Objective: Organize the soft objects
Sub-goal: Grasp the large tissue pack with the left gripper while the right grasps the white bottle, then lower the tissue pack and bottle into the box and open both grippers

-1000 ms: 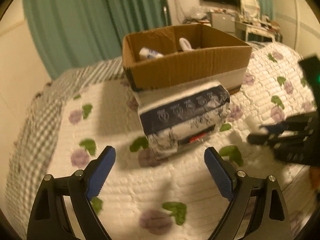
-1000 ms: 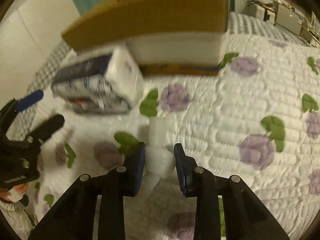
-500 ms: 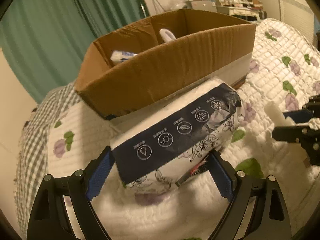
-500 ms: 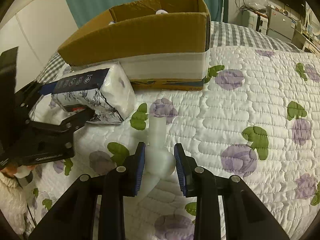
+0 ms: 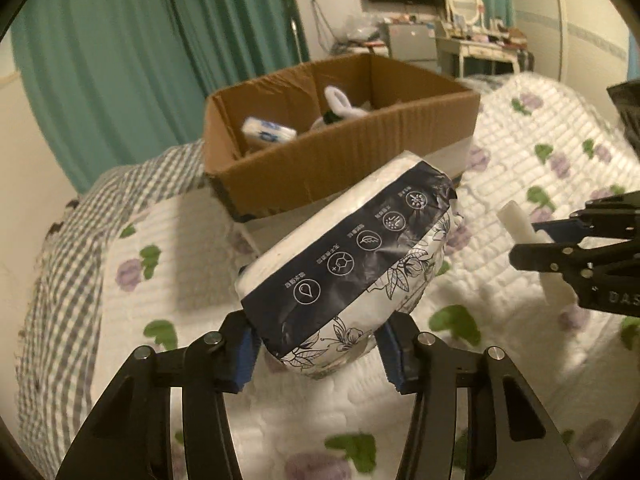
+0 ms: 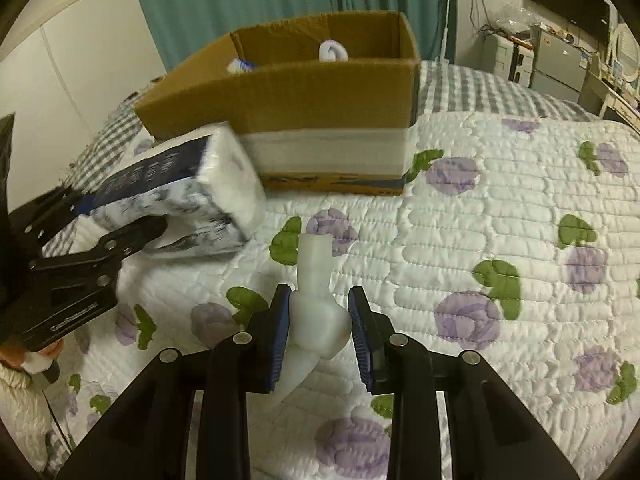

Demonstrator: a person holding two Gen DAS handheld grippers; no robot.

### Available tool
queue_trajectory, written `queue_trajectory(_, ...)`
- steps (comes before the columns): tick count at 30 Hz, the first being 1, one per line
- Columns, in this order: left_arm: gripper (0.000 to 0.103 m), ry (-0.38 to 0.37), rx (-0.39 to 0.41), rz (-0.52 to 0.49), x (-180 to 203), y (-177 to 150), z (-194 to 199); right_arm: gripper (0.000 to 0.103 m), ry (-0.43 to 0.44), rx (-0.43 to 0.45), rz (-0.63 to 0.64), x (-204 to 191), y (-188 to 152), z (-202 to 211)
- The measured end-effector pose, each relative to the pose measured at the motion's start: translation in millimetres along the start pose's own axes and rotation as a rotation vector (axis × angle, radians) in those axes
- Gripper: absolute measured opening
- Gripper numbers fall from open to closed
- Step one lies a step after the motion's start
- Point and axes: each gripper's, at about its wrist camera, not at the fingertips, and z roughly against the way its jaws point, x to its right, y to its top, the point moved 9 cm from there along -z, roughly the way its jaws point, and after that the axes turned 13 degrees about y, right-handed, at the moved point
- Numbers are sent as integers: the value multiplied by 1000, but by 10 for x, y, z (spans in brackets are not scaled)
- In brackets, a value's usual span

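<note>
My left gripper is shut on a soft tissue pack, white with a dark blue band and flower print, held tilted above the quilt. The pack also shows in the right wrist view. My right gripper is shut on a white soft toy piece with a neck pointing forward; it shows in the left wrist view. An open cardboard box stands behind on the bed, also in the right wrist view, with a small white and blue pack and a white plush inside.
A white quilt with purple flowers covers the bed, with a grey checked blanket at the left. Teal curtains hang behind the box. A dresser with a mirror stands at the far right.
My left gripper has closed on the tissue pack and lifted it, tilted, off the quilt. My right gripper keeps its hold on the white toy piece and has risen slightly.
</note>
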Motion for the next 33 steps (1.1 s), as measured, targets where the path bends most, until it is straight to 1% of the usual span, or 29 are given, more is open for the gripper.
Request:
queue_trajectory(2,50,10,12,5,-37,12,113,29,-2,20,2,-24,26,121)
queue_trajectory(5,50,38,50,-6,-102,81,358,29,-9,56,18,-106,106,339)
queue_trajectory(11,50,109,118,21,-336,275,809,29,-22,128,84,-413,311,836)
queue_trajectory(16,50,130,185,54,-434,544,1217,29,-38,192,147,-708,526,1241)
queue_trajectory(20,50,138,219,94,-503,741,1471,29,-48,249,195,-933,761,1582)
queue_trajectory(24,50,157,237,117,-571,921,1588,29,-60,302,238,-1119,1016,1847)
queue_trajectory(26,50,163,257,124,-612,1049,1607,29,-80,319,256,-1172,1144,1937)
queue_trajectory(30,50,167,270,124,-635,1211,1534,29,-49,337,261,-1224,1383,1974)
queue_trajectory(33,50,169,269,116,-643,1349,1368,29,-62,341,266,-1169,1562,1910)
